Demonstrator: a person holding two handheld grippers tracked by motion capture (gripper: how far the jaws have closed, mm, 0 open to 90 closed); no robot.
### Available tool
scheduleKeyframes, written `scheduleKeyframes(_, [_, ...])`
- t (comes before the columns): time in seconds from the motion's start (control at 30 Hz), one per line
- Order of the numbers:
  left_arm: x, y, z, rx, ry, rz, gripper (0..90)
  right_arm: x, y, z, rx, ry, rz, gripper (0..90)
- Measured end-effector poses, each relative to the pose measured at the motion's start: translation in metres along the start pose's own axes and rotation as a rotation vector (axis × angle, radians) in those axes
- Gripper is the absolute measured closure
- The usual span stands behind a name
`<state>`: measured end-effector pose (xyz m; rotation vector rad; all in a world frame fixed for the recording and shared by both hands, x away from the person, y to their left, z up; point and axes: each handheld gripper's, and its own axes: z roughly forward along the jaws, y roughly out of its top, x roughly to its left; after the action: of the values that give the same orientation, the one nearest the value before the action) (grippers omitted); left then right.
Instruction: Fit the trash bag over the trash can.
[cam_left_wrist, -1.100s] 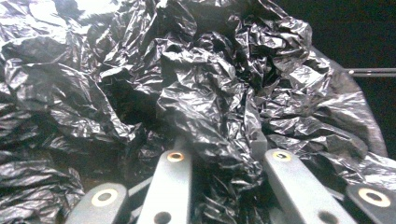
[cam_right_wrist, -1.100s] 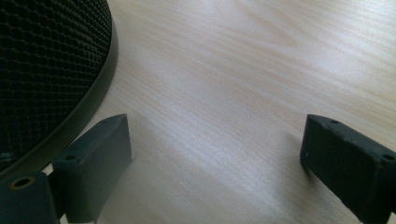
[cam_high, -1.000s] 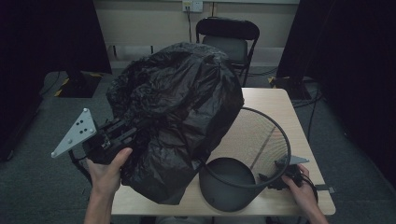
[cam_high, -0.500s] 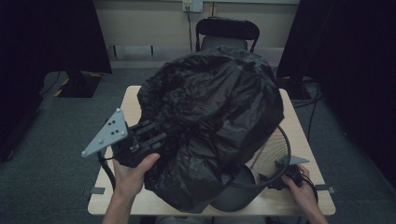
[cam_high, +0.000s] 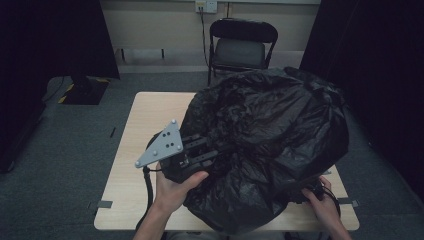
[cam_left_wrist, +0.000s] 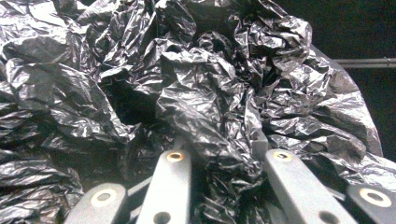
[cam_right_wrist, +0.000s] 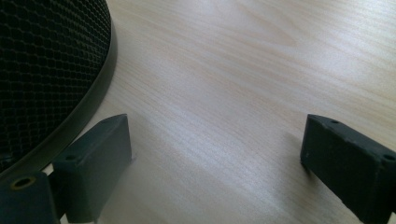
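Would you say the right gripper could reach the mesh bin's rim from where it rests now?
Probably yes. The right gripper has its jaws open over bare table, and the mesh bin's rim lies right beside one jaw with nothing between them.

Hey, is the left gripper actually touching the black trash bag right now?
Touching. In the left gripper view, a bunched fold of the black trash bag sits pinched between the jaws of the left gripper, with plastic pressed against both.

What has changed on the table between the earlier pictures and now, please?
The left claw, clamped on the black bin bag, has carried it rightward across the table, so it now covers the mesh bin. The right claw stayed open beside the bin.
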<state>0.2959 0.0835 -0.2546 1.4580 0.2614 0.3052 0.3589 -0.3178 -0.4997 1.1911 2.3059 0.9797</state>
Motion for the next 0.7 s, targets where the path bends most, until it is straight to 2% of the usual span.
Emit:
scheduleKeyframes(0.13, [-0.006,-0.004,0.010,0.018,-0.033,-0.004,78.5,0.000,0.000,0.000,0.001,0.001,0.001,7.8])
scheduleKeyframes(0.23, [-0.011,-0.009,0.018,0.066,-0.020,0.033,77.7,0.000,0.000,0.000,0.001,0.001,0.000,7.7])
scheduleKeyframes(0.3, [-0.011,-0.012,0.021,0.068,-0.031,0.019,77.1,0.000,0.000,0.000,0.001,0.001,0.000,7.8])
scheduleKeyframes(0.4, [-0.010,-0.014,0.024,0.085,-0.019,0.022,73.6,0.000,0.000,0.000,0.001,0.001,0.003,7.8])
scheduleKeyframes(0.5, [-0.009,-0.015,0.024,0.094,-0.004,0.018,65.4,-0.001,0.000,0.000,-0.003,0.001,0.010,8.8])
scheduleKeyframes(0.63, [-0.009,-0.015,0.022,0.108,-0.011,0.027,46.3,-0.003,-0.001,-0.002,-0.020,-0.014,0.021,12.7])
scheduleKeyframes(0.7, [-0.009,-0.015,0.020,0.109,0.020,0.032,38.9,-0.004,0.000,-0.005,-0.051,-0.030,0.020,12.2])
